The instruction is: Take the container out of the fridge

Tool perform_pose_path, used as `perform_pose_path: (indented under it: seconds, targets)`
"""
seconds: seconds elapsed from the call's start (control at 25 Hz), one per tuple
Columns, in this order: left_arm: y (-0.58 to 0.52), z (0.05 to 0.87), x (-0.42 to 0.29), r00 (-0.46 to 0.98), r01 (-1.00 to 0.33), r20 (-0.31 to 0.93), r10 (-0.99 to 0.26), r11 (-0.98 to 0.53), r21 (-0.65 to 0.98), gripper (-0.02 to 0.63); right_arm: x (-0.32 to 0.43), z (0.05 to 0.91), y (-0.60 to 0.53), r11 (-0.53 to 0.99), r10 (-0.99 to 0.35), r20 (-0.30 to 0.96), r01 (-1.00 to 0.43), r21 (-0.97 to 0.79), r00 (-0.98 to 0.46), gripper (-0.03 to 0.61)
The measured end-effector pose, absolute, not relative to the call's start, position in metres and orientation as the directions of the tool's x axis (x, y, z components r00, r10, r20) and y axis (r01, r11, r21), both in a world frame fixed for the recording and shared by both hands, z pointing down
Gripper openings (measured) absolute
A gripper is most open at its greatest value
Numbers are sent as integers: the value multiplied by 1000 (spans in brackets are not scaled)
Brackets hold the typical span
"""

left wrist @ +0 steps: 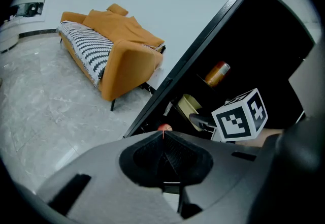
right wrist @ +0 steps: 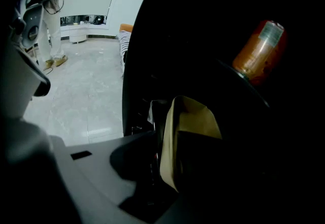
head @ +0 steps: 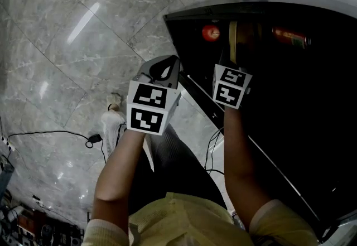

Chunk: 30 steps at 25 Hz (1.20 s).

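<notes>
Left gripper (left wrist: 163, 136): jaws pressed together, nothing between them, held just outside the open fridge (head: 301, 116). A red round item (head: 211, 32) sits inside the fridge. Right gripper (right wrist: 168, 159) reaches inside, clamped on the wall of the pale yellow container (right wrist: 195, 121). An orange can (right wrist: 259, 50) is further right, apart from the container.

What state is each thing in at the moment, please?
fridge: open.
container: inside the fridge, clamped by the right gripper.
right gripper: shut on the container.
left gripper: shut, empty, outside the fridge.
can: inside the fridge, untouched.
</notes>
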State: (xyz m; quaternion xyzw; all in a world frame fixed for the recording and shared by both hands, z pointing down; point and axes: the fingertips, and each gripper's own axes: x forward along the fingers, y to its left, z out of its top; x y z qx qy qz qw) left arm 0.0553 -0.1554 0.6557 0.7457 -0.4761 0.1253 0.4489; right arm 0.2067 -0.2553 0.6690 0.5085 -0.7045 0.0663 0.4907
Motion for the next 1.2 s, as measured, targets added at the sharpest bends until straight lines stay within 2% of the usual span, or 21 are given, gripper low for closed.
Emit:
perform_pose_path:
  seconds: [0.28,0.4,0.72,1.2]
  targets:
    - [-158,664,46,496,-833,622,-606,-130,538,25,212,683,-260,506,-616,787,-748,429,35,106]
    - [-159,663,46,498,-832,618,-608,-134,539,25,213,683,-259,518,-606,794,-736,435,43,67]
    - [-157,653,39,505,-830,604,-617,-154,536,25,199,672,-246,520,-579,815,-779,352,-18,39]
    - [-133,638,8,483,-843,608,-630,-147,518,25,166,656,-213,550,-572,816,-776,309,-80,38]
